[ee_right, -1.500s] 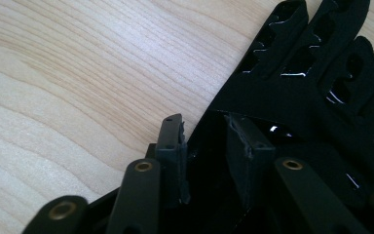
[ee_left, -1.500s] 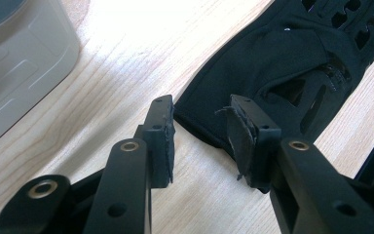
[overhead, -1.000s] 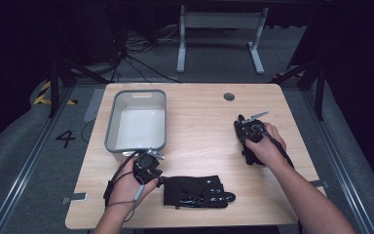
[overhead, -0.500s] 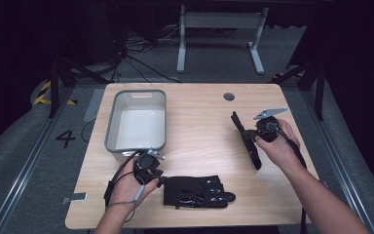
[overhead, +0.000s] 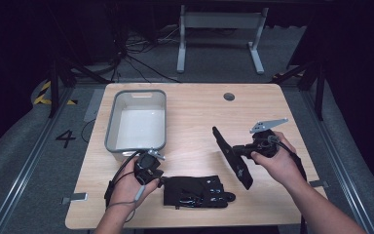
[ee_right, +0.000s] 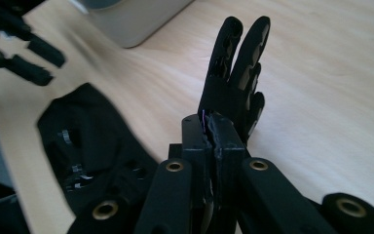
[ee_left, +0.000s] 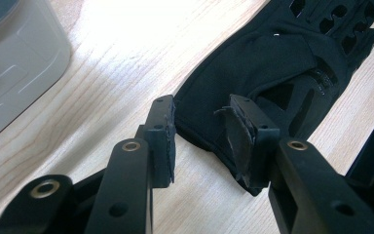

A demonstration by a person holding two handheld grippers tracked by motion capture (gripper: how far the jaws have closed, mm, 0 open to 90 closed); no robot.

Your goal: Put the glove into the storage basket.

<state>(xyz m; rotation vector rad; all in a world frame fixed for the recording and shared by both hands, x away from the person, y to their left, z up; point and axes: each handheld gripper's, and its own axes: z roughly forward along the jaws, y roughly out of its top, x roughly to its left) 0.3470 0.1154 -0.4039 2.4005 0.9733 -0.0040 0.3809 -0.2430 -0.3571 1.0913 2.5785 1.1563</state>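
Two black gloves are in play, one per gripper. The right gripper [ee_right: 213, 127] has its jaws pinched tight on the cuff edge of one glove [ee_right: 233, 83], which stands up from the grip with its fingers pointing away; in the high view that glove [overhead: 233, 158] hangs as a flat strip slanting down from the right gripper [overhead: 246, 148], its lower end close to the table [overhead: 195, 117], though whether it touches I cannot tell. The left gripper [ee_left: 199, 131] has its jaws partly open astride the cuff edge of the other glove [ee_left: 272, 63], which lies flat on the wood; the pads look apart from the cloth, not pressing it. From above, this flat glove [overhead: 195, 191] sits near the table's front edge, just right of the left gripper [overhead: 148, 170], with the grey bin [overhead: 137, 119] behind the left hand. Both gloves look light, thin and limp, with some stiffness from padding or vents on the back, so each should fold and swing when lifted by one edge. The cuff hem is probably the best hold: it is doubled fabric, thick enough for the pads to bite, and lets the fingers trail below without snagging.
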